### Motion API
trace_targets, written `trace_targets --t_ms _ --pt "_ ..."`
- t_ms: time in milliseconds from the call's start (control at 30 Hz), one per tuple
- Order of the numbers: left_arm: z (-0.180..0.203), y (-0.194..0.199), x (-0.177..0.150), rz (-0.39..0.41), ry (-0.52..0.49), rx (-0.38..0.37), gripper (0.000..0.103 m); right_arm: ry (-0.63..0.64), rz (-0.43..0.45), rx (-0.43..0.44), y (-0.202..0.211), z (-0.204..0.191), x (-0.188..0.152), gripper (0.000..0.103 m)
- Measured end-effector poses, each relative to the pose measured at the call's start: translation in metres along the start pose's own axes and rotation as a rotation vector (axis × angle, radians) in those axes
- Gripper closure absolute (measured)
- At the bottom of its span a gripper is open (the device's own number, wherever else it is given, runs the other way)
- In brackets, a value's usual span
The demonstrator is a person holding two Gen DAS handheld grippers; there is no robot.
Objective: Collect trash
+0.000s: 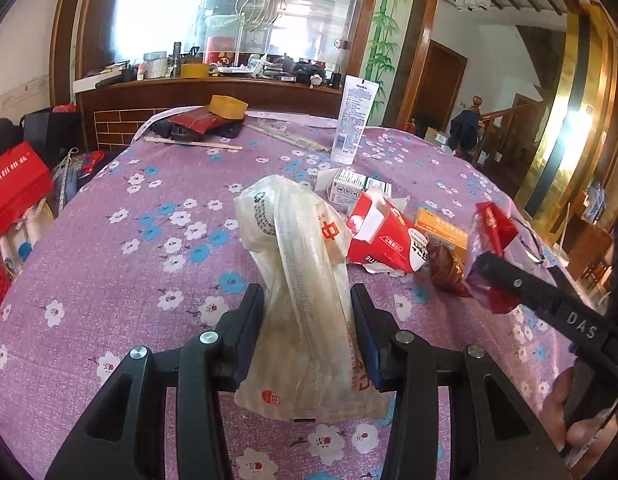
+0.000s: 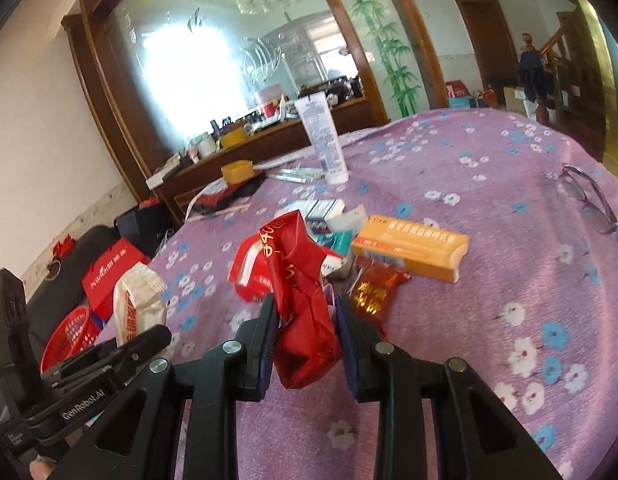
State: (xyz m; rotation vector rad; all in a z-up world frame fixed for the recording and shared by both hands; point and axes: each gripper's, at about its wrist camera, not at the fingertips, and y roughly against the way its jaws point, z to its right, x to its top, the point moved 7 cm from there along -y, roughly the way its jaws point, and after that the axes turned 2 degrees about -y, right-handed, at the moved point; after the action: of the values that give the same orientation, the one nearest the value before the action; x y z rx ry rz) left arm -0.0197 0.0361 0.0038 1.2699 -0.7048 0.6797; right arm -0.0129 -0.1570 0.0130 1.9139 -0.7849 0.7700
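My left gripper [image 1: 307, 300] is shut on a crumpled white plastic bag [image 1: 305, 280] with red print and holds it above the purple flowered tablecloth [image 1: 149, 248]. It also shows in the right wrist view [image 2: 137, 304]. My right gripper [image 2: 305, 308] is shut on a crumpled red wrapper [image 2: 301, 296] just above the cloth; it shows at the right of the left wrist view [image 1: 495, 224]. More trash lies in the middle: a torn red carton [image 1: 385, 240], an orange box [image 2: 413, 250], a dark red sachet [image 2: 373, 292] and small white-green boxes [image 1: 351, 188].
A white lotion tube [image 1: 355, 120] stands at the far side. Chopsticks [image 1: 193, 143], a yellow tape roll [image 1: 228, 107] and a red-black pouch [image 1: 201, 125] lie at the back. Glasses [image 2: 589, 200] lie at the right. A red basket [image 2: 71, 336] and red bag [image 1: 15, 184] sit left of the table.
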Motion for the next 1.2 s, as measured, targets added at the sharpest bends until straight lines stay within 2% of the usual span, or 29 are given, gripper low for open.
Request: trace_targets --t_ms 300,1200 --pt "0.0027 0.0018 -0.0019 0.027 -0.014 -0.001 0.06 -0.027 -0.034 0.025 -0.0072 0.0018 -0.0022 0.072" --pt "0.0014 0.0014 -0.0017 0.024 -0.025 -0.027 0.06 -0.032 -0.027 0.04 -0.0049 0.0012 -0.002 0.072"
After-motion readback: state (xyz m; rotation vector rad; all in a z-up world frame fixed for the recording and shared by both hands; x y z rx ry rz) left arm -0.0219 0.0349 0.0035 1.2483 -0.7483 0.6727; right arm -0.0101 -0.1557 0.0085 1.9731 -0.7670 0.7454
